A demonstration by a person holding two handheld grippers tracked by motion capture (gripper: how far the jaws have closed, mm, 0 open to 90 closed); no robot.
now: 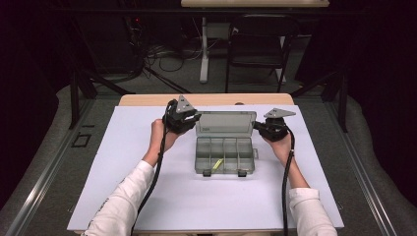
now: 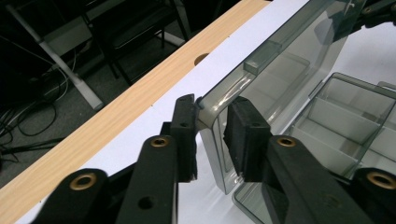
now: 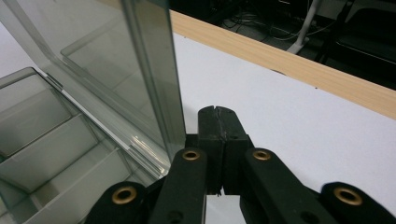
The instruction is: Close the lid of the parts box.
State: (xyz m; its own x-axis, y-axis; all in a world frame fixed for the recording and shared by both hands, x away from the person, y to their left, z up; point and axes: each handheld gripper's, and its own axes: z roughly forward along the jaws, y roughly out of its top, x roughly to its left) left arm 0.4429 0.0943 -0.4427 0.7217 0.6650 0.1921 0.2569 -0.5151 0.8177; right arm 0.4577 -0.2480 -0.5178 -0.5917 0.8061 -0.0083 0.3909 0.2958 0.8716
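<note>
A clear grey compartment box (image 1: 225, 156) sits in the middle of the white surface (image 1: 147, 196), its lid (image 1: 225, 123) swung up and standing nearly upright at the far side. One small yellow item (image 1: 218, 163) lies in a front compartment.

The left gripper (image 1: 193, 119) is at the lid's left end. In the left gripper view its fingers (image 2: 186, 135) are parted a little, one on each side of the lid's corner (image 2: 212, 116); the outer finger is right against the plastic, while the inner one looks slightly apart from it.

The right gripper (image 1: 256, 126) is at the lid's right end. In the right gripper view its fingers (image 3: 210, 135) are pressed together with nothing between them, and the lid's edge (image 3: 159, 70) rises just beside them, on their left, outside the closed fingers.
</note>
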